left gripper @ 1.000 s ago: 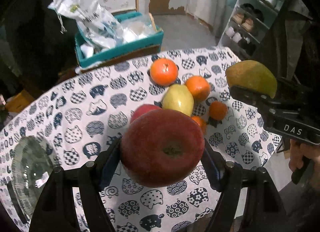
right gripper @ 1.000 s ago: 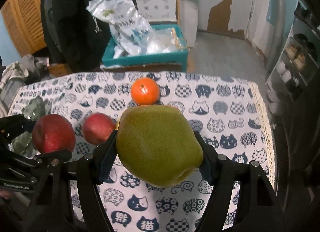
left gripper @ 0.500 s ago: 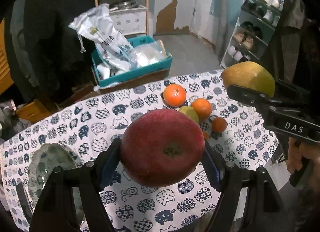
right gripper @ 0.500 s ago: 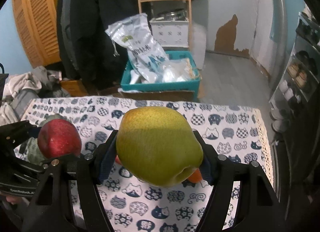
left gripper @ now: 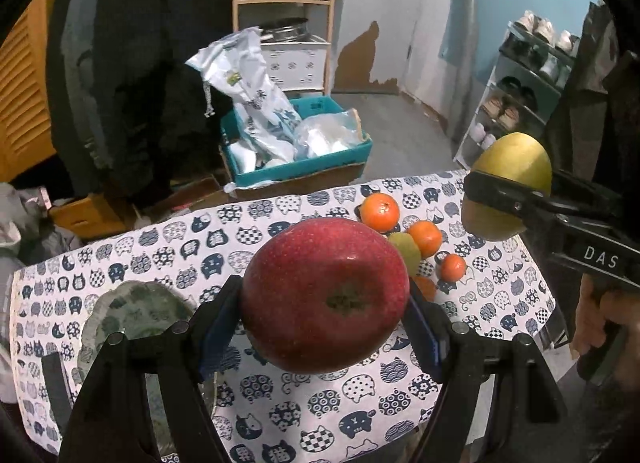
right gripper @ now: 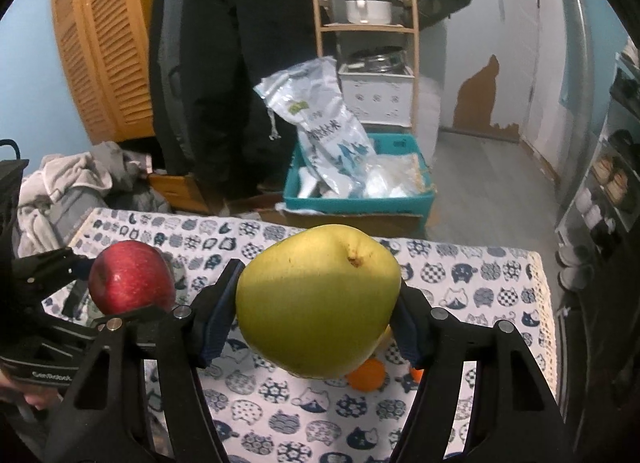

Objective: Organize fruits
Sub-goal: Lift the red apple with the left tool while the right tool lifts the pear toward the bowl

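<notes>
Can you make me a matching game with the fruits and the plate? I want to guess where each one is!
Things:
1. red apple
2. green pear
3. oranges
4. glass plate

Places:
A. lying on the cat-print tablecloth, right side
B. held in the right gripper
C. on the tablecloth, left side, nothing on it
D. held in the left gripper

Pairs: 1-D, 2-B, 3-A, 4-C

A counter point(left gripper: 280, 415) draped in a cat-print cloth point(left gripper: 168, 247) carries a glass dish point(left gripper: 136, 307) at its left and, well apart at the right, a cluster of oranges point(left gripper: 380, 206) around a green fruit point(left gripper: 406, 249).
</notes>
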`<move>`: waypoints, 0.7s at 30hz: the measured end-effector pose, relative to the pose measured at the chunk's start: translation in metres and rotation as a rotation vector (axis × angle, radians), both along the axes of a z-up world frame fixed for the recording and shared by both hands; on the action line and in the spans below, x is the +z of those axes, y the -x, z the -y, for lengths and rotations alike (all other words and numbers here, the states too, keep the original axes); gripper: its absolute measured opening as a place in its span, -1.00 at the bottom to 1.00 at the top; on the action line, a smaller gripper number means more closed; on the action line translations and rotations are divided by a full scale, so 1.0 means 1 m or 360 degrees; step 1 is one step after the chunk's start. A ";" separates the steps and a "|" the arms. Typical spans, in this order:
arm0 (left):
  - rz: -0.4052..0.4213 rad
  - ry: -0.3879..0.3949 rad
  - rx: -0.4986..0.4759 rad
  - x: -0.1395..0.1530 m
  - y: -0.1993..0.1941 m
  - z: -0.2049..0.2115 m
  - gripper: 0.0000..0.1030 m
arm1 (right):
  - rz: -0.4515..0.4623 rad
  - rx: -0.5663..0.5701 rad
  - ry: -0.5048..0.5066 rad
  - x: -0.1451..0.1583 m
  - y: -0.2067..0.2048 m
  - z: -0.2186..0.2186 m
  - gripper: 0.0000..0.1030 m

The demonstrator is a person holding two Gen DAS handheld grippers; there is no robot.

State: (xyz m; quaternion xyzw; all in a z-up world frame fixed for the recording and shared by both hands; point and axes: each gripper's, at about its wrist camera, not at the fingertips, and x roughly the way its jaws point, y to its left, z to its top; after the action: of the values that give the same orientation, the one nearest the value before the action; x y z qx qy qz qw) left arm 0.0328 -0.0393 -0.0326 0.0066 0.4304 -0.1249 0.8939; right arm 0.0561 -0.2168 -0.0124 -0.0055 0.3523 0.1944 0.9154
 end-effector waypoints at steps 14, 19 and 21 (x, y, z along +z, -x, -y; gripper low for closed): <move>0.0010 0.0023 0.0173 0.000 0.010 -0.065 0.50 | 0.0024 0.0178 -0.0001 0.009 0.000 -0.067 0.32; 0.0000 0.0035 0.0252 -0.003 0.014 -0.094 0.50 | 0.0010 0.0247 0.0007 0.009 -0.002 -0.094 0.32; -0.0003 0.0038 0.0279 -0.005 0.015 -0.103 0.50 | 0.0000 0.0279 0.0009 0.008 -0.003 -0.107 0.32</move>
State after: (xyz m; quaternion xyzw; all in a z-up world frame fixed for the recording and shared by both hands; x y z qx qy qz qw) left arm 0.0174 0.0640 -0.0374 -0.0418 0.4288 -0.0512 0.9010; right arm 0.0591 -0.1101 -0.0043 -0.0388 0.3511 0.2728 0.8949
